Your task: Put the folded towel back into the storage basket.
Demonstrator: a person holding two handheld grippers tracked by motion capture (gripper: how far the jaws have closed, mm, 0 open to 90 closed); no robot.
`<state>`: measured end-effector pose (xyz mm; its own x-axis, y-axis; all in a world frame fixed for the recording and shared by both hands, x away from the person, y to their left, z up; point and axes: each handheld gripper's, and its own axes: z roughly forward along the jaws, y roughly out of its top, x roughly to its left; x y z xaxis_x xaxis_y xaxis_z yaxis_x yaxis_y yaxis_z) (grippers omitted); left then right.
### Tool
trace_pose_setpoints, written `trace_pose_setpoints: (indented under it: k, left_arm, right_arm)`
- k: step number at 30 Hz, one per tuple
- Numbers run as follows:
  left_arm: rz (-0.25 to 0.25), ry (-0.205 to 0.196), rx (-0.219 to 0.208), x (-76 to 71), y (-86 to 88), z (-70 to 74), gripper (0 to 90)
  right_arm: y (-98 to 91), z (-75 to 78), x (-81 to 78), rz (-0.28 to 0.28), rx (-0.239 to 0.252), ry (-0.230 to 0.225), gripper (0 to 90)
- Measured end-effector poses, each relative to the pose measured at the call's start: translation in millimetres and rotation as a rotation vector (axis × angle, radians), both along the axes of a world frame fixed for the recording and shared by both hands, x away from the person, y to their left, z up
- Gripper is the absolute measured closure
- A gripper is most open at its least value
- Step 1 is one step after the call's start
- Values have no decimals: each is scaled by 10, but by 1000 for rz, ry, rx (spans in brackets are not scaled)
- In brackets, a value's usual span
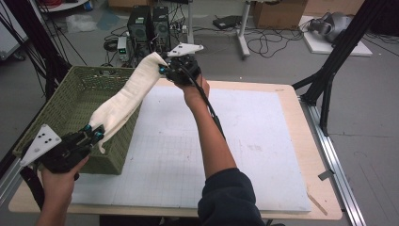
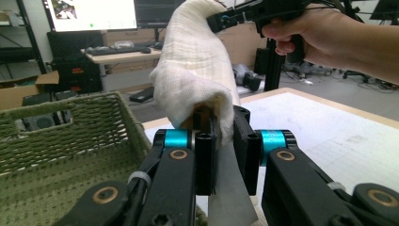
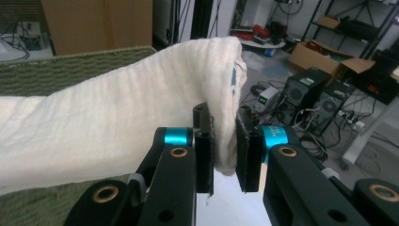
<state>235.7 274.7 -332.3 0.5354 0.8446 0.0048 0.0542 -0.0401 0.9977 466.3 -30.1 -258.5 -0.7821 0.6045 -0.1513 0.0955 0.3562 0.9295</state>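
Your cloth (image 1: 123, 100) is cream, off-white, with a fine ribbed weave; in the right gripper view you see a small blue mark near its folded end. Your basket (image 1: 61, 110) is olive green, woven in a coarse mesh. Your left tongs (image 1: 92, 133) are black with teal bands at the jaw roots, brass-coloured pivot rings, and a pale grey plate with dark dots. Your right tongs (image 1: 163, 69) match: black, teal bands, pale grey plate. Your mat (image 1: 235, 141) is white with a faint grid. Your tabletop (image 1: 314, 160) edge is light wood. Your right sleeve (image 1: 228, 197) is dark navy.
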Motion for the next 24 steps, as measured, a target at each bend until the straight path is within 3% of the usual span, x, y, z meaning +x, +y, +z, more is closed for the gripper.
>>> trace_pose_setpoints:
  k: [9, 24]
  left_arm:
    - [66, 2, -6, -44, 160, -9, 809]
    - [168, 38, -81, -62, 519, -52, 806]
  right_arm:
    - [482, 56, 163, 31, -30, -2, 803]
    - [1316, -7, 408, 85, -75, 24, 803]
